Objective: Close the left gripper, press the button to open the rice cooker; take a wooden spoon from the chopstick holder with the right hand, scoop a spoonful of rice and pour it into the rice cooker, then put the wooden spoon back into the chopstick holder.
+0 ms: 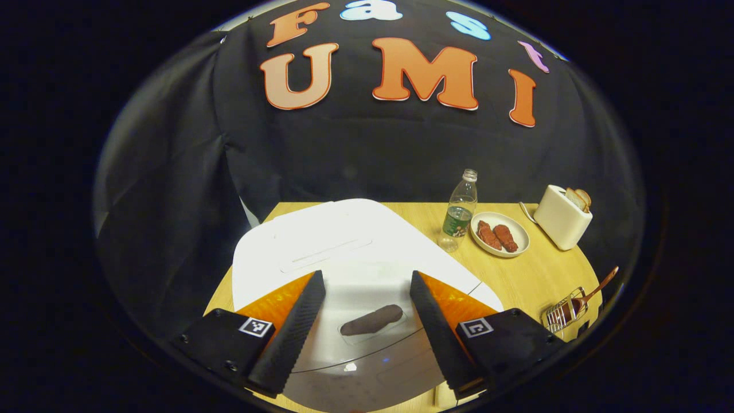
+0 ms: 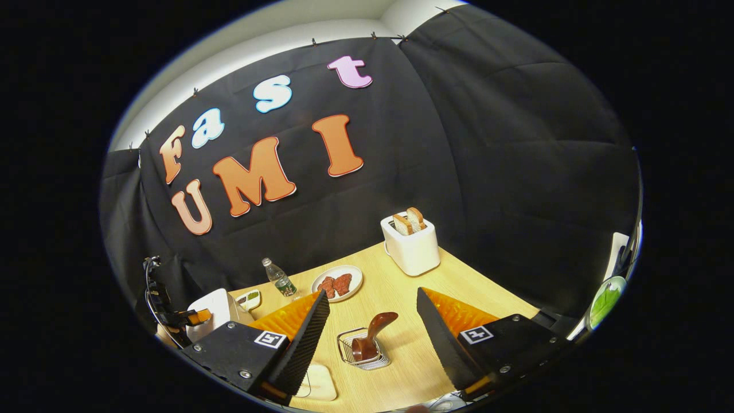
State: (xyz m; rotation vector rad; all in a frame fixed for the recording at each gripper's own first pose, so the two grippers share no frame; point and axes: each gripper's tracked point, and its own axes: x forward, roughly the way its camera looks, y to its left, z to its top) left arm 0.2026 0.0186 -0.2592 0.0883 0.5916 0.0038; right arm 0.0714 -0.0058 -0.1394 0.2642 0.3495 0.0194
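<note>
My left gripper (image 1: 367, 321) hovers over the rice cooker (image 1: 355, 246) at lower centre, fingers wide, straddling its dark button (image 1: 371, 320); I judge they must close first. My right gripper (image 2: 373, 338), fingers wide, frames the wooden spoon (image 2: 373, 335) in the chopstick holder (image 2: 361, 358) on the worktop (image 2: 395, 287).

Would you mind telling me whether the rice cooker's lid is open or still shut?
Shut. In the left gripper view the rice cooker shows its flat white lid lying down over the body, and the left gripper hangs open above the front button.
</note>
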